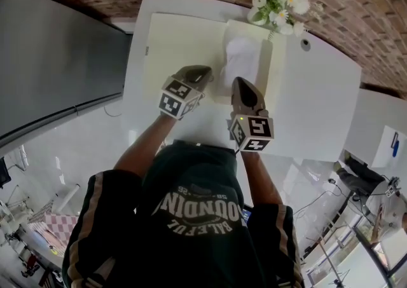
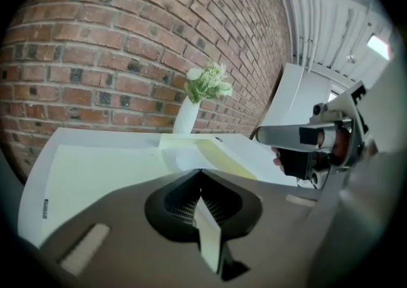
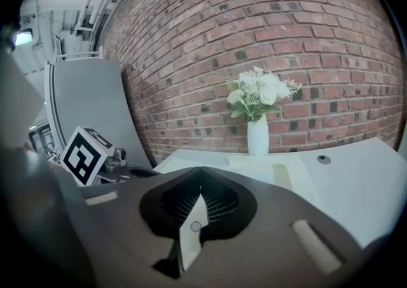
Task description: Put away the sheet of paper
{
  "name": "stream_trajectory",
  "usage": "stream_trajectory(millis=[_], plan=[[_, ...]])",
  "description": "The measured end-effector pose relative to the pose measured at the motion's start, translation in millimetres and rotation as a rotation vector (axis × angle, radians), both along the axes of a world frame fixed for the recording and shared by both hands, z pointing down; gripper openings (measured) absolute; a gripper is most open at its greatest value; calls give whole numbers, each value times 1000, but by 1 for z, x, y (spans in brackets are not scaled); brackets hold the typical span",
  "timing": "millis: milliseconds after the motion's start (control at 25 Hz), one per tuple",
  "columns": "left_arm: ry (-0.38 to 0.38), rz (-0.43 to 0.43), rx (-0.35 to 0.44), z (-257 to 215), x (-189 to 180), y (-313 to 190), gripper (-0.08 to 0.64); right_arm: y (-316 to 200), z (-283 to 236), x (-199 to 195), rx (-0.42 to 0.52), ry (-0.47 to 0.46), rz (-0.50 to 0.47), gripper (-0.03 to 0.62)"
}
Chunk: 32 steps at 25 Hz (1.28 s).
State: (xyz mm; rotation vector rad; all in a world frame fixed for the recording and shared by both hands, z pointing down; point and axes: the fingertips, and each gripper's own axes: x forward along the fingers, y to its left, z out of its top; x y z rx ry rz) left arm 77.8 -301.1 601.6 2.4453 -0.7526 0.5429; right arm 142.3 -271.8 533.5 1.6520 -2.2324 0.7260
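The white sheet of paper lies curled in the right half of an open pale yellow folder on the white table. The folder's left half lies flat. My left gripper hovers at the folder's near edge, just left of the paper, with its jaws shut and nothing between them. My right gripper is close beside it, just short of the paper's near end, jaws also shut and empty. In the left gripper view the folder spreads ahead, and the right gripper shows at the right.
A white vase of flowers stands at the table's far edge against the brick wall, right behind the folder. A small round grommet sits in the tabletop to its right. A grey panel borders the table's left side.
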Motion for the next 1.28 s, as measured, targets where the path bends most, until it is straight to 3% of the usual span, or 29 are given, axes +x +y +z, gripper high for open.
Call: stream_trajectory(millis=[600,1280], plan=[[11,-22,157,-65,-32,12,11,-4,-39,-12,100,31,-44,-2],[13,-21,166,-71,-33,17,11,0,-46,-16,113,43,-56,-2]])
